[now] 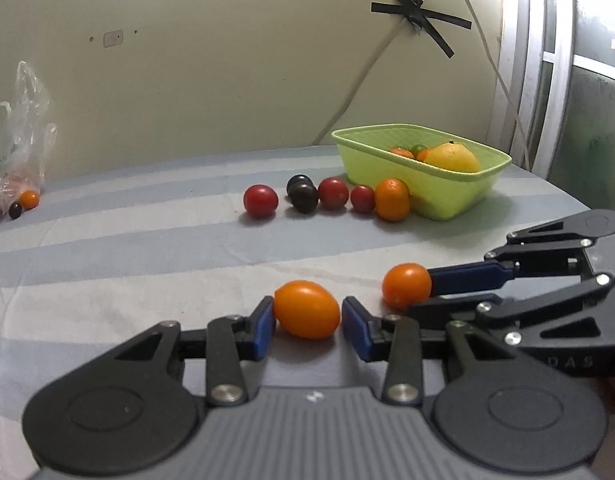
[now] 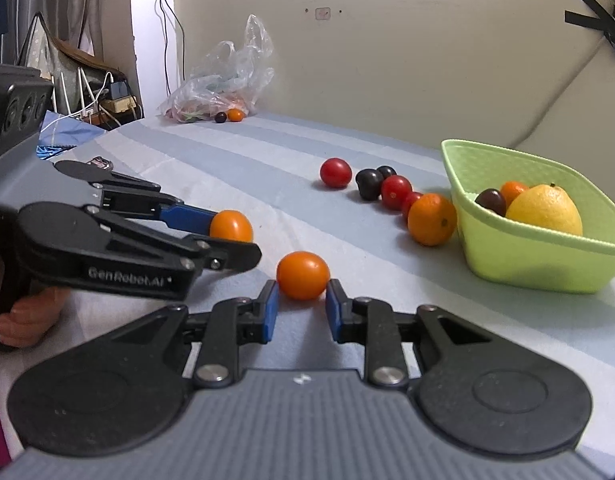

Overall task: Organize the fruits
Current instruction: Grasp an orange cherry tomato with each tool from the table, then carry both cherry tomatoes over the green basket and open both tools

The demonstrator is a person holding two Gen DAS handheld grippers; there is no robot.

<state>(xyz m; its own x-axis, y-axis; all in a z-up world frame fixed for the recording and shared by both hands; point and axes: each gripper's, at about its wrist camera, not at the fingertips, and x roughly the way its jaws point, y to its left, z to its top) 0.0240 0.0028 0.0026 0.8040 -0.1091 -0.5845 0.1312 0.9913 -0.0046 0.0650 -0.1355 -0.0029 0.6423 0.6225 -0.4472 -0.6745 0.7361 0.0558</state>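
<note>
My left gripper point(image 1: 308, 322) has its jaws around an oval orange tomato point(image 1: 307, 309) that lies on the striped cloth; the blue pads touch or nearly touch its sides. My right gripper point(image 2: 301, 299) stands the same way around a round orange tomato point(image 2: 303, 275), which also shows in the left wrist view point(image 1: 406, 285). The left gripper's tomato shows in the right wrist view point(image 2: 231, 225). A green basket point(image 1: 451, 196) point(image 2: 519, 252) holds a lemon point(image 2: 545, 210), small orange fruits and a dark plum.
A row of red tomatoes point(image 1: 260, 200), dark plums point(image 1: 303, 194) and an orange point(image 1: 392, 199) lies left of the basket. A plastic bag point(image 2: 223, 80) with two small fruits beside it sits at the far wall. A cable hangs behind the basket.
</note>
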